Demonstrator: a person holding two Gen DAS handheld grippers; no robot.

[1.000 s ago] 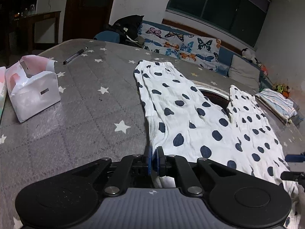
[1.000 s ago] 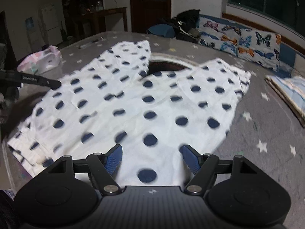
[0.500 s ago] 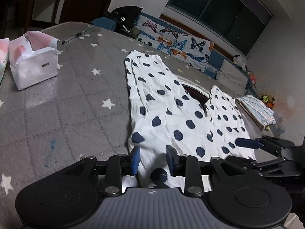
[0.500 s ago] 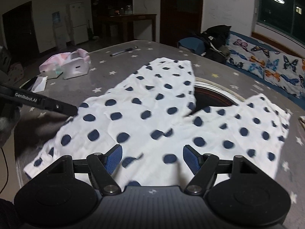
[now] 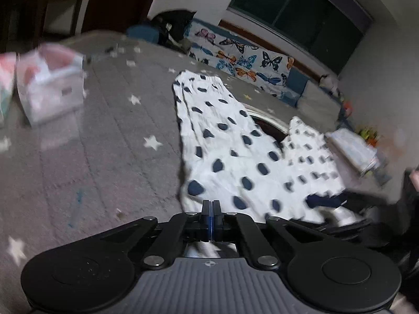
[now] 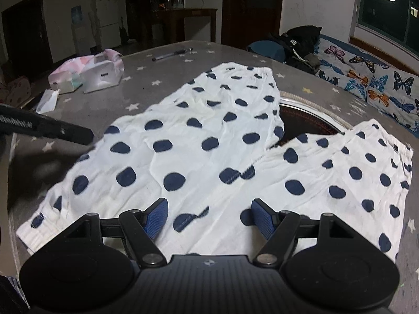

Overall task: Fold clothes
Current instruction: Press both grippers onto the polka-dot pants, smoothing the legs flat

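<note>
1. Jaws of our left gripper are clenched at the trousers' waist edge.
2. Our right gripper jaws gape above the trousers.
3. Trousers lie spread on the surface.

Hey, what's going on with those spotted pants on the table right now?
A person is folding polka-dot pants spread flat on a star-patterned table. The left gripper is shut at the waistband edge, though the cloth between its fingers is hard to see. The right gripper hovers open over the waistband.
</note>
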